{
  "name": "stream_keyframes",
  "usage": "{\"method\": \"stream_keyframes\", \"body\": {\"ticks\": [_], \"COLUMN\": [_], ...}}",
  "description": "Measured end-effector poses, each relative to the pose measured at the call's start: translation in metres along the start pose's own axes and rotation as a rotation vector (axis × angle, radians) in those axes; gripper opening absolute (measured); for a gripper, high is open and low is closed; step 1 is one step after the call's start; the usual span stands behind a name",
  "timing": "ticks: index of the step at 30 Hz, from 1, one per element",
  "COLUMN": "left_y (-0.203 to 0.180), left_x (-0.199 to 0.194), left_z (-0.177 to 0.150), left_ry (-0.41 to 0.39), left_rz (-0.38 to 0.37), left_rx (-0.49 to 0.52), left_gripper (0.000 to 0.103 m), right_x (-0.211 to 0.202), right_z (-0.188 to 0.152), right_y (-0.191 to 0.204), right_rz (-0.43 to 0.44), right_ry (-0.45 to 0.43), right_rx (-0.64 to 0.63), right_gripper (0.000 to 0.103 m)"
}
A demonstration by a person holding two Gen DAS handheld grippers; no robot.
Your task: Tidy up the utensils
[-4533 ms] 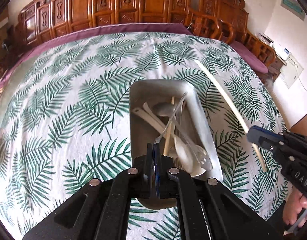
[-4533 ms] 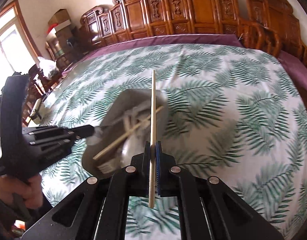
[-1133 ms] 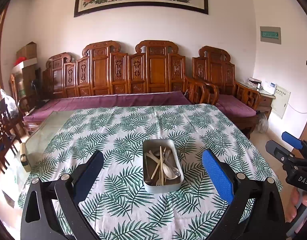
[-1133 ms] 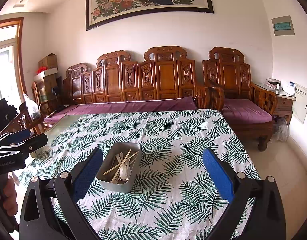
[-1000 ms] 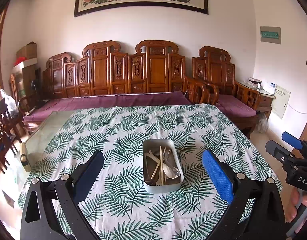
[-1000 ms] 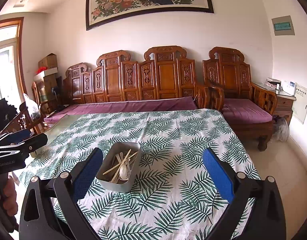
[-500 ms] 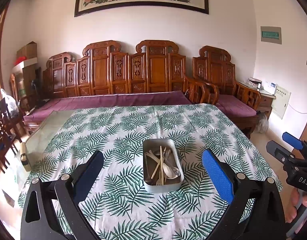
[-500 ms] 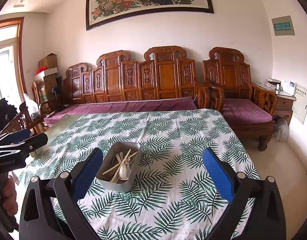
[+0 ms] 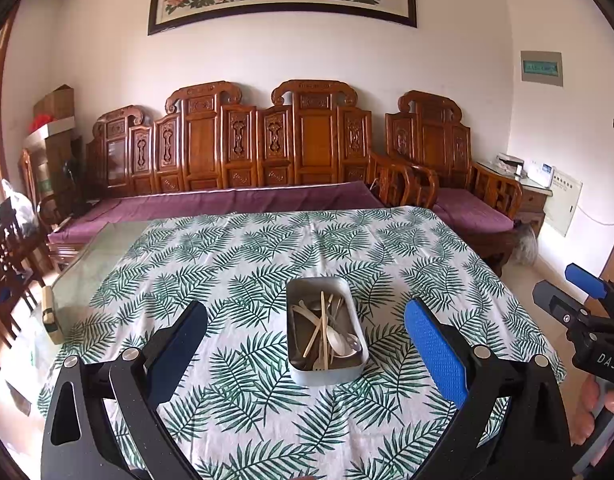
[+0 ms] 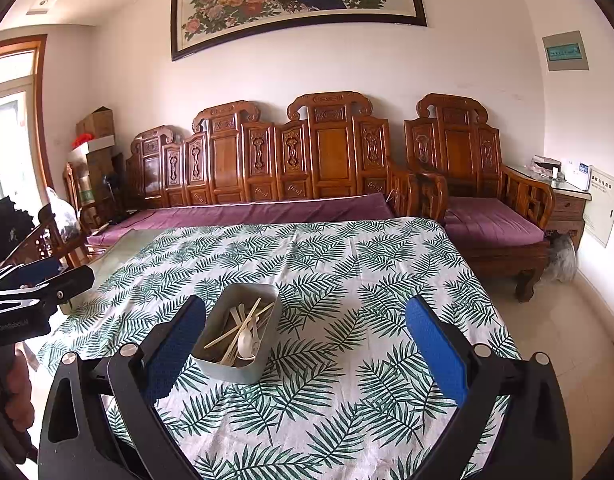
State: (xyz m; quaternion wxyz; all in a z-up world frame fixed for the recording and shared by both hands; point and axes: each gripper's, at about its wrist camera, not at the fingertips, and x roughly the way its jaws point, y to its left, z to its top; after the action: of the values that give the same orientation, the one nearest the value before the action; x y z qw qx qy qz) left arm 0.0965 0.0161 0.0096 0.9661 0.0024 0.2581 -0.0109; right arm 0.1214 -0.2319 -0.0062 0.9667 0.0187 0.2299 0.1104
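The fingers of the left gripper (image 9: 305, 354) stand spread wide with nothing between them, the dark pad (image 9: 179, 350) on one side and the blue pad (image 9: 435, 350) on the other. Ahead of them and centred in the gap, well beyond the tips, sits the metal tray (image 9: 307, 374) on the leaf-print tablecloth (image 9: 227, 264). Inside it the utensils lie in a loose crossed heap: wooden chopsticks (image 9: 325, 336), a pale spoon (image 9: 337, 344) and what looks like a fork, too small to make out surely.

The right gripper (image 10: 305, 354) is likewise fully open and empty. From its view the tray (image 10: 231, 372) sits ahead of the left fingertip (image 10: 179, 350), toward that side of the gap and not centred, with the chopsticks (image 10: 243, 328) leaning up over the far rim.

I judge all of these pieces light and stiff. The chopsticks are thin and likely to roll or pivot if pinched at one end, so a hold near the middle of the shaft seems safest. The spoon looks smooth and may slip; its handle is the better place to grip than the bowl. The tray itself seems light enough to slide on the cloth if a piece snags while being lifted.
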Motion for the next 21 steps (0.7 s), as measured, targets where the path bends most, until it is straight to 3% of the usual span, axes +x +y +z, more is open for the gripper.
{"method": "stream_keyframes", "body": {"ticks": [21], "left_y": [-0.0032], "left_x": [-0.0019], "left_z": [-0.0022], "left_ry": [-0.01], "left_rz": [-0.003], "left_rx": [0.002], "left_gripper": [0.095], "right_x": [0.0], "right_z": [-0.0026], "right_y": [0.0003], "right_rz": [0.002], "right_ry": [0.002], "right_rx": [0.002], "right_gripper": [0.101]}}
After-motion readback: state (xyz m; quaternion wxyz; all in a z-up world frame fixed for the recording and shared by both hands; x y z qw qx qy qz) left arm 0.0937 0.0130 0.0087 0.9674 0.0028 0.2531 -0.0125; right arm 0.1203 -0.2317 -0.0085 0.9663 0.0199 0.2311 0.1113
